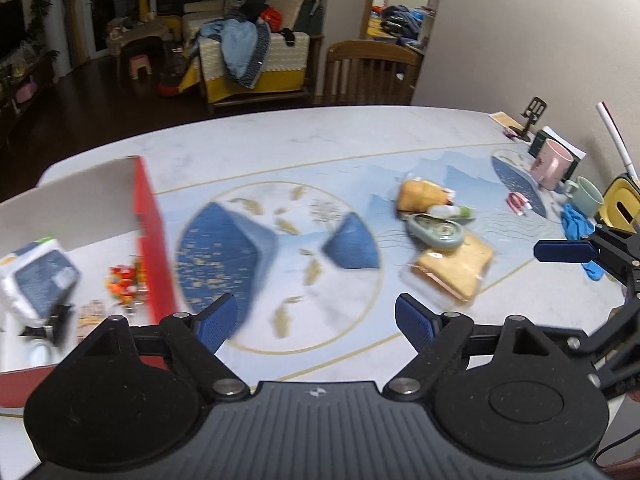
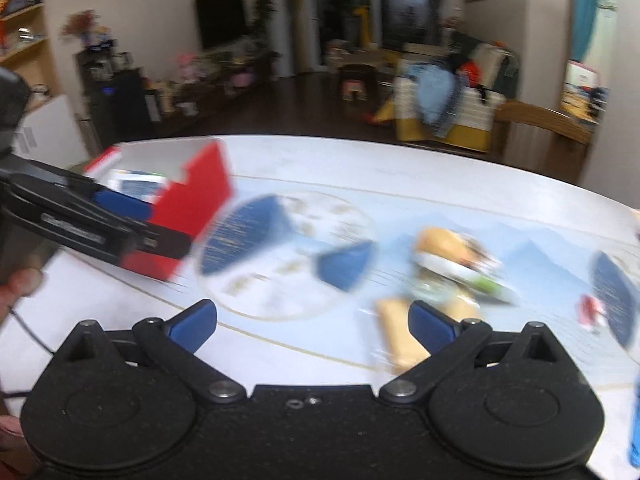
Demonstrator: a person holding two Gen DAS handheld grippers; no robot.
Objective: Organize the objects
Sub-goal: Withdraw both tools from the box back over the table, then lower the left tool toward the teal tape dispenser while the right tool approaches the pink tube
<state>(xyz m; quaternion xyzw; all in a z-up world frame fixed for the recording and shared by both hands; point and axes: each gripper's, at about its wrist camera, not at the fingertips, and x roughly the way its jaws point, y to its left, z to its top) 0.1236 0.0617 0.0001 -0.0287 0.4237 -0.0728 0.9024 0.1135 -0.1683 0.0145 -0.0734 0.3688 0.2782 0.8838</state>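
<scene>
Item one, the red box point(image 1: 154, 240): we find it open-topped at the left end of the table point(image 1: 280, 140), holding a white-and-blue packet point(image 1: 36, 276) and small orange-red pieces point(image 1: 126, 282).

Item two, the loose pile right of centre: a packaged sandwich point(image 1: 454, 270), a pale green oval case point(image 1: 436, 232) touching its far edge, a yellow-orange soft item point(image 1: 420, 194) behind that. We cannot name the smaller pieces among them.

Item three, far right near the wall: a pink mug point(image 1: 552, 164), a green mug point(image 1: 588, 196), a blue cloth point(image 1: 576, 224).

Item four, the tools: our left gripper point(image 1: 316, 316) stands spread over the printed mat point(image 1: 280, 240), nothing between its fingers. Our right gripper point(image 2: 312, 322) is spread wide, also empty, near the sandwich.
</scene>
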